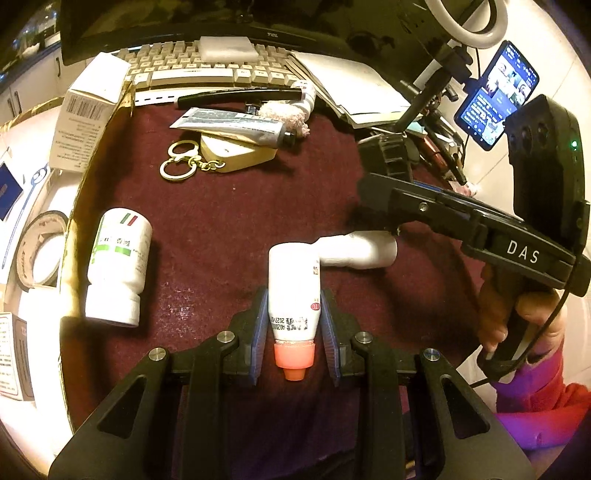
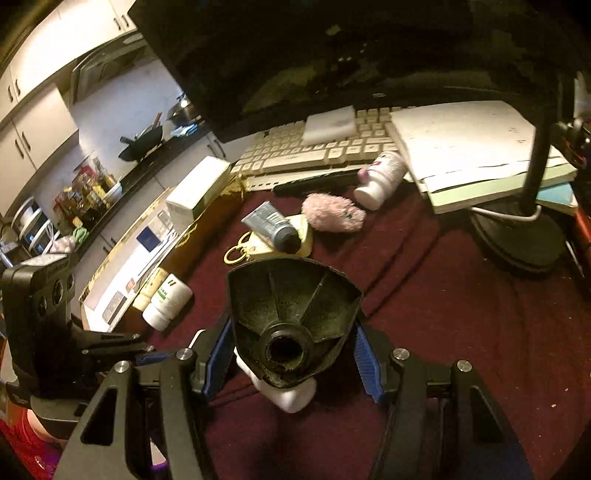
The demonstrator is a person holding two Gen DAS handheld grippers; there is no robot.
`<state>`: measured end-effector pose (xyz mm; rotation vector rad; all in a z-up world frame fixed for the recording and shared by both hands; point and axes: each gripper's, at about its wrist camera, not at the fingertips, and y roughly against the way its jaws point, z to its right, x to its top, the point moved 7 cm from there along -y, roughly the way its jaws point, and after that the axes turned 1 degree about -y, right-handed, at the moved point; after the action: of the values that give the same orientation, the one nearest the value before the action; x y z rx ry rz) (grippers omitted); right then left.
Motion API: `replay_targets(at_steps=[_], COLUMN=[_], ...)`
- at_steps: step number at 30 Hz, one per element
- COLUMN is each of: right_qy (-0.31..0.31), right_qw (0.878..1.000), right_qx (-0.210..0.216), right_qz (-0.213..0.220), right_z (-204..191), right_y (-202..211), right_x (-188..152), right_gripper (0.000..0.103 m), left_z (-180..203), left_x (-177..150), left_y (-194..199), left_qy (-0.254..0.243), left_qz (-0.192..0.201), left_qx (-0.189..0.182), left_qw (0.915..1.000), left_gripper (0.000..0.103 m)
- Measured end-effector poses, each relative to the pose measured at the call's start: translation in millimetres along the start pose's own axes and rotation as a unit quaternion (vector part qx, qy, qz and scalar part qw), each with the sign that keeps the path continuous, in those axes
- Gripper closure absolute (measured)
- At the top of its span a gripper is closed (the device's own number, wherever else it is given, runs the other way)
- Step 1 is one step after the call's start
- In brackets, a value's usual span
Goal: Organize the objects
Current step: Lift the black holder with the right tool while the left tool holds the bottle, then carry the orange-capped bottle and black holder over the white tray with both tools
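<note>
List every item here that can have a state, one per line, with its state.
Left gripper: jaws shut on the small white bottle.
Small white bottle: orange cap on.
Right gripper: jaws shut on the black funnel-shaped part.
Black funnel-shaped part: held, hollow side towards the camera.
Pill bottle: on its side, capped.
Grey tube: lying, capped.
Phone: screen lit.
Monitor: dark.

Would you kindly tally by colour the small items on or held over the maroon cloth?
White: 4 (green-label bottle, orange-capped bottle, plain cylinder, pink-print bottle)
Black: 2 (pen, funnel-shaped part)
Pink: 1 (fluffy toy)
Grey: 1 (tube)
Cream: 1 (key fob)
Total: 9
</note>
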<state>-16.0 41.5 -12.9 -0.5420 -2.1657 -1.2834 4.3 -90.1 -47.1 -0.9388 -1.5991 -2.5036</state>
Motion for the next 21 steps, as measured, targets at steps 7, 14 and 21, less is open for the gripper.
replay_targets(at_steps=[7,14,21], right_qy=[-0.005,0.0,0.006], right_qw=[1.0,1.0,1.0], right_qx=[0.001,-0.001,0.0], right_qz=[0.009,0.009,0.009], right_z=[1.9,-3.2,-11.9], right_y=[4.1,6.5,6.8], right_x=[1.7,0.6,1.2], right_gripper=[0.044,0.044,0.044], left_z=[-0.1,-14.5,-20.9], left_x=[0.2,3.8,5.4], left_y=[7.5,23.3,33.7], left_qy=[0.005,0.026,0.035], left_qz=[0.009,0.032,0.048], left_qx=[-0.012,-0.017,-0.022], left_qw=[0.9999,0.999,0.998], left_gripper=[0.077,0.077,0.077])
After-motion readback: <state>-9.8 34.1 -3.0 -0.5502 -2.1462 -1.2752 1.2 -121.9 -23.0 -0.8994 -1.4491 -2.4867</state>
